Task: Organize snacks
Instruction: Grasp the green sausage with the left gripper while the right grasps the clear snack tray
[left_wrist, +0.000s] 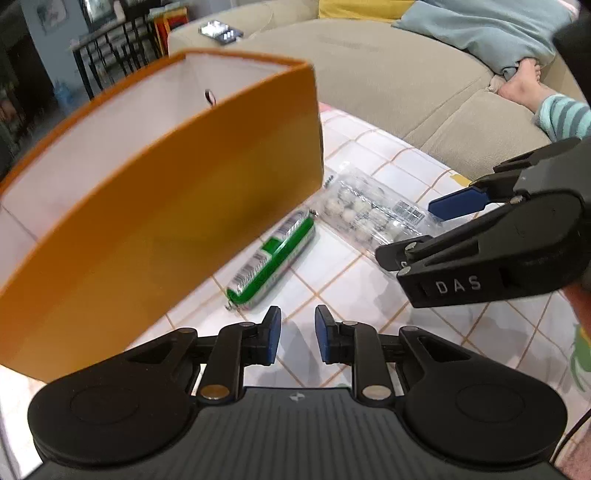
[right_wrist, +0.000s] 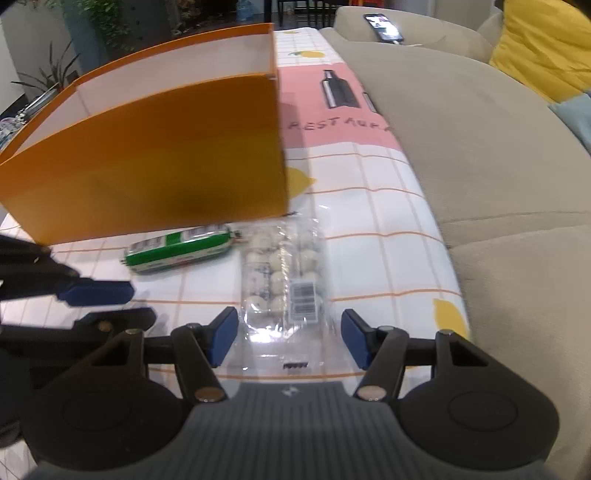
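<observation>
The desk (right_wrist: 369, 206) wears a white cloth with an orange grid, lemon prints and a pink panel bearing a bottle drawing; a beige sofa (right_wrist: 480, 166) runs along its far side, with one yellow cushion (right_wrist: 546, 48) and one pale blue blanket (left_wrist: 491, 33) on it; one phone (right_wrist: 384, 27) lies lit on the sofa arm; a person's striped sleeve (left_wrist: 565, 118) rests on the sofa seat; plants and dark furniture stand behind.

One orange box (left_wrist: 166, 206), open at the top and white inside, stands on the desk; two snacks lie on the cloth just beside its near wall: one green sausage stick (left_wrist: 273, 258) and one clear bag of pale round sweets (right_wrist: 284, 273), the two close together near the box corner.

The left hand-held gripper (left_wrist: 297, 334) hovers over bare cloth short of the sausage stick, its jaws drawn narrow with nothing between them; the right hand-held gripper (right_wrist: 288, 338) has its jaws set wide on either side of the bag's near end, pads (right_wrist: 223, 334) not pressing it.
</observation>
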